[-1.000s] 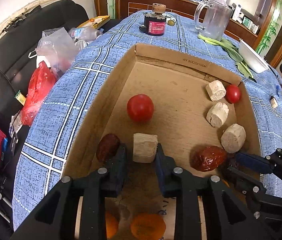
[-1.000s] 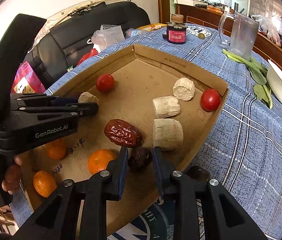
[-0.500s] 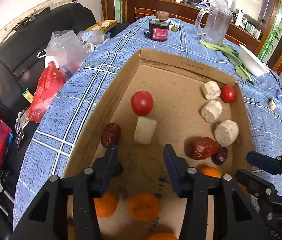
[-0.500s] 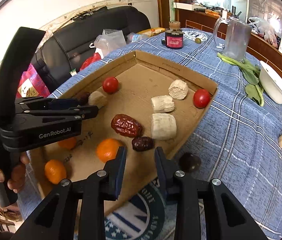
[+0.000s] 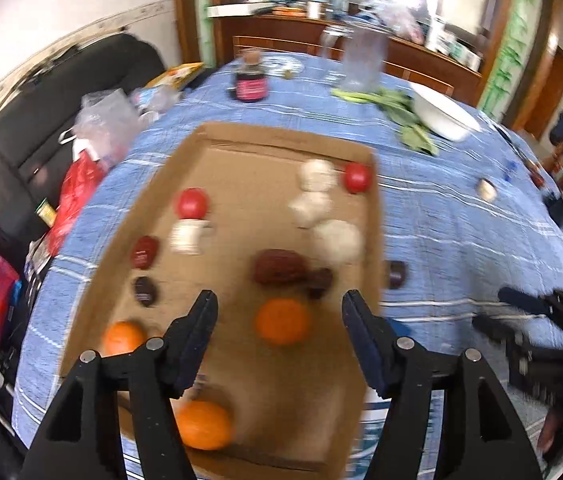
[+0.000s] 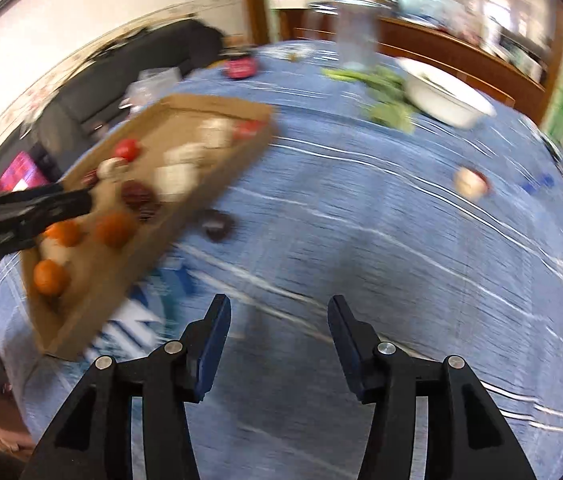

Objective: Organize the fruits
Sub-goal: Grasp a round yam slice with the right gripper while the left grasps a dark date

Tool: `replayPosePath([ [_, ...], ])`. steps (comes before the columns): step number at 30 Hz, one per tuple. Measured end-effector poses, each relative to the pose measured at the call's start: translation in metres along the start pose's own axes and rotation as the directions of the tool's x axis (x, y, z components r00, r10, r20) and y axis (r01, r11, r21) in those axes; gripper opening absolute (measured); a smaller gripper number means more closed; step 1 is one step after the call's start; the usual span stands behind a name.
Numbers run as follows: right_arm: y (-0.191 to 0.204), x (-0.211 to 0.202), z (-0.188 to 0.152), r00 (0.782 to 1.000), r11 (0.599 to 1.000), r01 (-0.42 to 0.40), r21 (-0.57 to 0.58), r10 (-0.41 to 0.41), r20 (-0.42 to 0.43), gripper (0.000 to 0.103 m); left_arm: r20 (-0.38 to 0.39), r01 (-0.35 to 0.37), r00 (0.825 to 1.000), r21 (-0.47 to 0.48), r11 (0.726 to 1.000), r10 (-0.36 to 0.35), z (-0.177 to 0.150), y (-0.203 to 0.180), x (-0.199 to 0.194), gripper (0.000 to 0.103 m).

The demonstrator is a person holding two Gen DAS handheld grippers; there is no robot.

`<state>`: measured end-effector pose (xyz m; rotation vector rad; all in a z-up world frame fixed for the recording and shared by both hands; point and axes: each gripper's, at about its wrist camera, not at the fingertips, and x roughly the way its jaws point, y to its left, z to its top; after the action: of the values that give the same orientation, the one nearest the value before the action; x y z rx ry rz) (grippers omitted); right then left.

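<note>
Left gripper (image 5: 279, 316) spread apart over the cardboard tray (image 5: 373, 216), nothing between the jaws; right gripper (image 6: 277, 330) likewise parted and empty, above bare blue tablecloth (image 6: 381, 240). Both just been opening.

Inside the tray: oranges (image 5: 281, 321), tomatoes (image 5: 190, 203), dark dates (image 5: 279, 267) and pale chunks (image 5: 337, 240), with clear cardboard between. One dark date (image 6: 217, 222) just outside the tray's right wall, on the cloth. Further right, wide open cloth up to a pale chunk (image 6: 468, 182) and a white bowl (image 6: 447, 98) near the far edge.
</note>
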<state>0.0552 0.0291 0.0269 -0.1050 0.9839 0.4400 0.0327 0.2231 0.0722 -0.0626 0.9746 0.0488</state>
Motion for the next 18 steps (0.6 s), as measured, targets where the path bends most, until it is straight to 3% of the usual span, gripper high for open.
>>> replayPosePath([
  [8, -0.113, -0.013, 0.014, 0.993, 0.978, 0.1, 0.183, -0.11, 0.047, 0.054, -0.043, 0.056, 0.998, 0.1, 0.993, -0.052, 0.001, -0.072, 0.01, 0.066],
  [18, -0.16, 0.042, 0.066, 0.993, 0.952, 0.087, 0.294, -0.108, 0.056, 0.055, -0.089, 0.056, 0.995, 0.158, 0.986, -0.042, 0.008, -0.108, 0.029, 0.066],
])
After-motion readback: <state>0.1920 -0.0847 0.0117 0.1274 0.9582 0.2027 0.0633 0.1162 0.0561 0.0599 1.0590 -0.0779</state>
